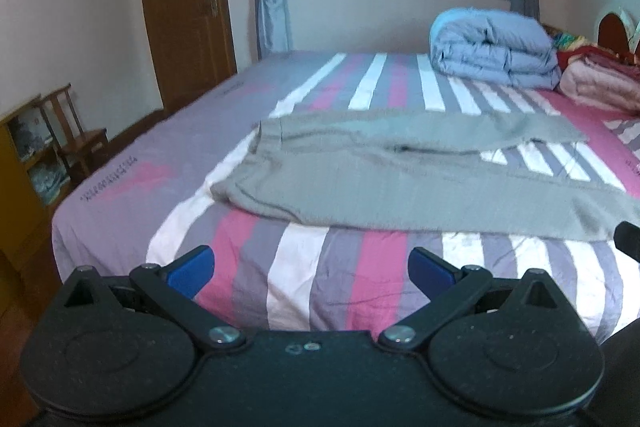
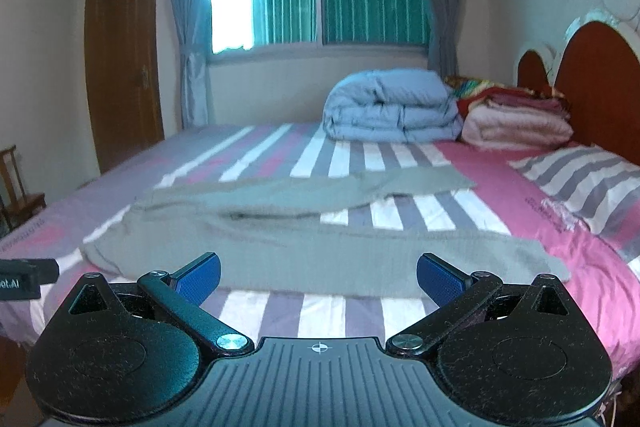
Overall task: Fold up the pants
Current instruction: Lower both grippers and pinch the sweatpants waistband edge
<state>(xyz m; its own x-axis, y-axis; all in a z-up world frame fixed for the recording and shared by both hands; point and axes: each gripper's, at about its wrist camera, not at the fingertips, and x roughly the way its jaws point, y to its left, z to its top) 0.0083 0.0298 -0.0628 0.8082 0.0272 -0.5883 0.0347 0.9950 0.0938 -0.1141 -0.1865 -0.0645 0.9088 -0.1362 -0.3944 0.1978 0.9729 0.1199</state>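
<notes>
Pants (image 1: 400, 179) lie spread flat near the bed's (image 1: 120, 187) front edge, legs apart (no fold yet). Left gripper (image 1: 311, 269) and right gripper (image 2: 318, 277) both spread wide, holding nothing. Whole fold remains.

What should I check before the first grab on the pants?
1. Left gripper jaws open, nothing held: ok.
2. Right gripper jaws open, nothing held: ok.
3. Grey pants spread on the striped bed sheet, legs apart, unfolded: ok.
4. Near pant leg lies ahead of both grippers, not yet touched: ok.
5. Folded blue quilt and pillow off the pants: ok.
6. Waistband flat: cannot tell, blurred.
</notes>
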